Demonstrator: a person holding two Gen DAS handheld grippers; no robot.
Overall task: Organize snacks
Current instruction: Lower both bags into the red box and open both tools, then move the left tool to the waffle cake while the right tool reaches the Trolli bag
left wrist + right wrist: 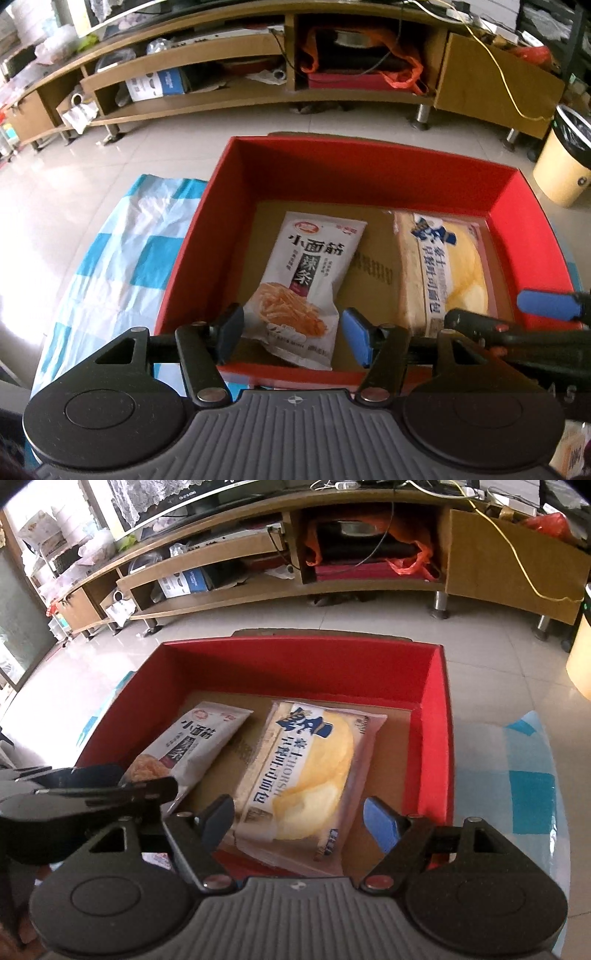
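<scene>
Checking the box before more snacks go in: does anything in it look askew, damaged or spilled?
Only slightly. In the red box, the white spicy-strip packet lies tilted, its lower end crumpled, while the bread pack lies flat beside it. Nothing looks spilled or torn.

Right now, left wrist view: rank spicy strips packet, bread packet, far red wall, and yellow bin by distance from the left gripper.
1. Spicy strips packet: between the left gripper jaws, untouched.
2. Bread packet: right, in box.
3. Far red wall: beyond both packets.
4. Yellow bin: floor, far right.
</scene>
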